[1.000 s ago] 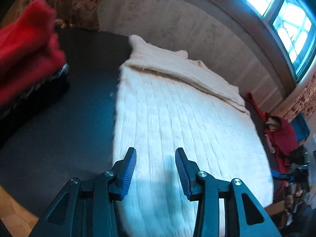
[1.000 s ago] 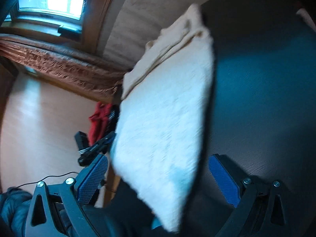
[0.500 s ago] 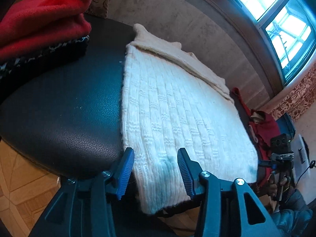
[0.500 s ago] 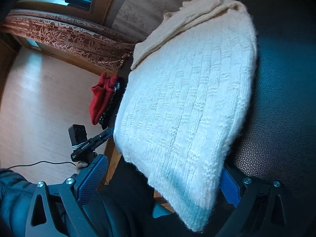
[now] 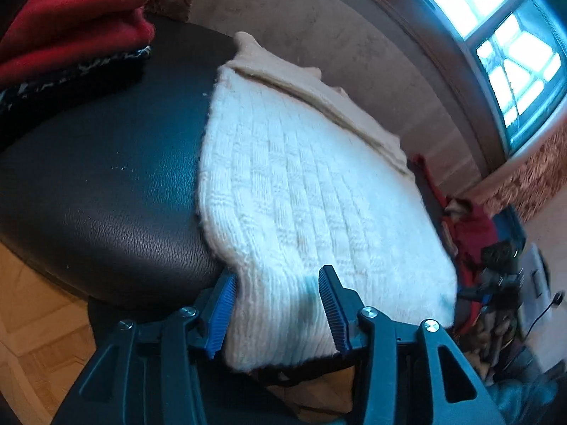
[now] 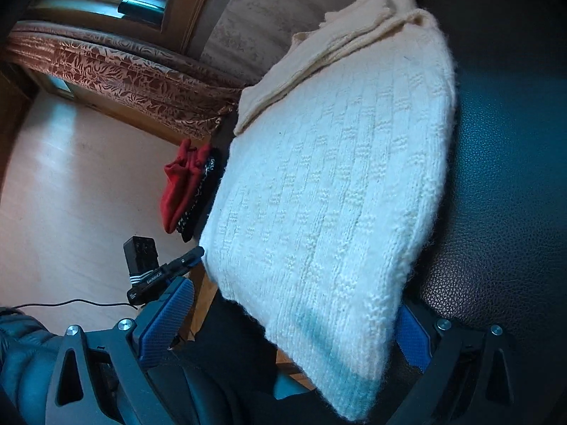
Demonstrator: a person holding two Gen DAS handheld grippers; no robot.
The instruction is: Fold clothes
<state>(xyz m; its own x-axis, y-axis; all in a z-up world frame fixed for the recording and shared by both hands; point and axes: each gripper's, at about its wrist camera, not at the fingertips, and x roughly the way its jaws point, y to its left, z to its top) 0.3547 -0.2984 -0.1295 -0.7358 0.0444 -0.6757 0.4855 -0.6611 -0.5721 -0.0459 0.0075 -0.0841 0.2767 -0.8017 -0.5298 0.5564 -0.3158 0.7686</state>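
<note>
Blue pads sit closest in both views. The left hand-held gripper (image 5: 276, 304) is spread wide, and the near edge of the sweater (image 5: 301, 194) lies between its fingers. One pad seems to touch the wool on the left side. The other pad is just beside the wool. It is not pinching.

The right hand-held gripper (image 6: 294, 322) is spread wide too. The near corner of the sweater (image 6: 329, 194) hangs down between its fingers. One blue pad (image 6: 413, 340) peeks out from behind the wool. The other pad stands apart from it.

The sweater is white and knitted. It lies flat on the black worktop (image 5: 106, 163), and its near edge hangs over the front. At the far end a cream part is folded on top.

Farther back on the worktop sits a red cloth (image 5: 71, 17) on top of a dark spotted cloth (image 5: 71, 78). Behind everything is a window (image 5: 496, 35).
</note>
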